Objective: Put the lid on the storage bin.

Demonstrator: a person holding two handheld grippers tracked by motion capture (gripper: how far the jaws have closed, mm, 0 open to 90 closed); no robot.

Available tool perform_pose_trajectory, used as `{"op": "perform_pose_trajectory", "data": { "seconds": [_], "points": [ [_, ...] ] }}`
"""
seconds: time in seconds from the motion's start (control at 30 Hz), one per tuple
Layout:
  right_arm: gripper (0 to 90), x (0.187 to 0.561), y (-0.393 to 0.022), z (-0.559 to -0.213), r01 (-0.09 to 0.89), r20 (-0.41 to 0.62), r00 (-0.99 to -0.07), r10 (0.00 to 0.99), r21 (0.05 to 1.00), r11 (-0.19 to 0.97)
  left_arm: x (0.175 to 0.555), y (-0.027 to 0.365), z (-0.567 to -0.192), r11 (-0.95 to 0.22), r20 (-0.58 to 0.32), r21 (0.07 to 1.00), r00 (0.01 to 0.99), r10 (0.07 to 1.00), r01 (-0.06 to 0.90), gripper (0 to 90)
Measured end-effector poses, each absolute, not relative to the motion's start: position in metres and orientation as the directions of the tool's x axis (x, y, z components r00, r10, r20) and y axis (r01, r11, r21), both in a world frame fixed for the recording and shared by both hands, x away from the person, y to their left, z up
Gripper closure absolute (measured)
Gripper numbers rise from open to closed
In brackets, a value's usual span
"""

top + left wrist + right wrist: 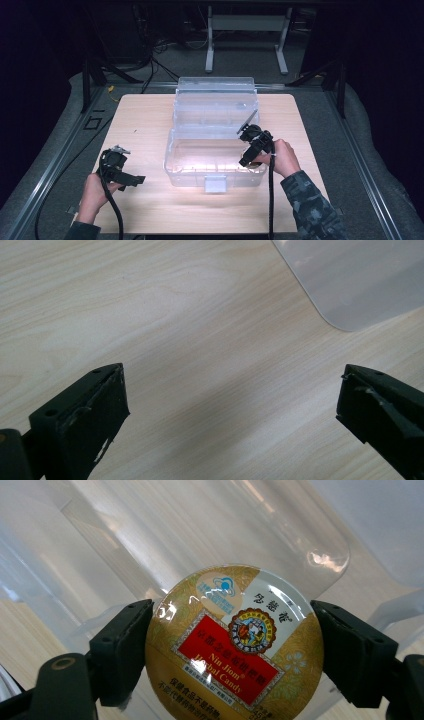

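Nearest us, the left gripper point(232, 405) idles with jaws wide and nothing between them, over the pale wooden bench point(150, 200), left of the clear plastic storage box point(215, 150). We see the right gripper point(246, 161) clamped on a round gold candy tin with a red label point(235, 645), tipped down into the box's open front compartment, so the tin's drop lies straight below. The right gripper view gives label and grip; the high view gives which compartment.

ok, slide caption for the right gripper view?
Right tongs clamp a round gold candy tin above the clear plastic box.
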State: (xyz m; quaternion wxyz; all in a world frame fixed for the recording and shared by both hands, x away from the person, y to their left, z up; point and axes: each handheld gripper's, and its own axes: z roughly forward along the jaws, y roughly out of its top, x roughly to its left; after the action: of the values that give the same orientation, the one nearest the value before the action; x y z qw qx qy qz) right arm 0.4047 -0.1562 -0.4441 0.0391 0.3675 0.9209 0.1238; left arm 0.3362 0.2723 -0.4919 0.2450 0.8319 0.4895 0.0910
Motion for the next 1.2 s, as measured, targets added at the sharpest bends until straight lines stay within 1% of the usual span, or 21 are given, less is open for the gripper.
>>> {"op": "perform_pose_trajectory", "data": {
  "seconds": [0.67,0.7,0.73,1.2],
  "points": [
    [20.3,0.403,-0.157,-0.458,0.682,0.023,-0.721,0.692,0.201,0.703,0.337,0.272,-0.493,-0.406,-0.084,0.492,0.506,0.858,0.770,0.2],
    [20.3,0.404,-0.157,-0.457,0.685,0.023,-0.721,0.692,0.176,0.707,0.337,0.271,-0.493,-0.404,-0.087,0.490,0.504,0.859,0.772,0.2],
    [20.3,0.403,-0.157,-0.459,0.685,0.020,-0.719,0.695,0.195,0.703,0.337,0.271,-0.493,-0.410,-0.085,0.490,0.510,0.856,0.769,0.2],
    [20.0,0.401,-0.156,-0.463,0.685,0.028,-0.721,0.692,0.174,0.707,0.337,0.270,-0.493,-0.409,-0.087,0.487,0.508,0.857,0.772,0.2]
  ]
}}
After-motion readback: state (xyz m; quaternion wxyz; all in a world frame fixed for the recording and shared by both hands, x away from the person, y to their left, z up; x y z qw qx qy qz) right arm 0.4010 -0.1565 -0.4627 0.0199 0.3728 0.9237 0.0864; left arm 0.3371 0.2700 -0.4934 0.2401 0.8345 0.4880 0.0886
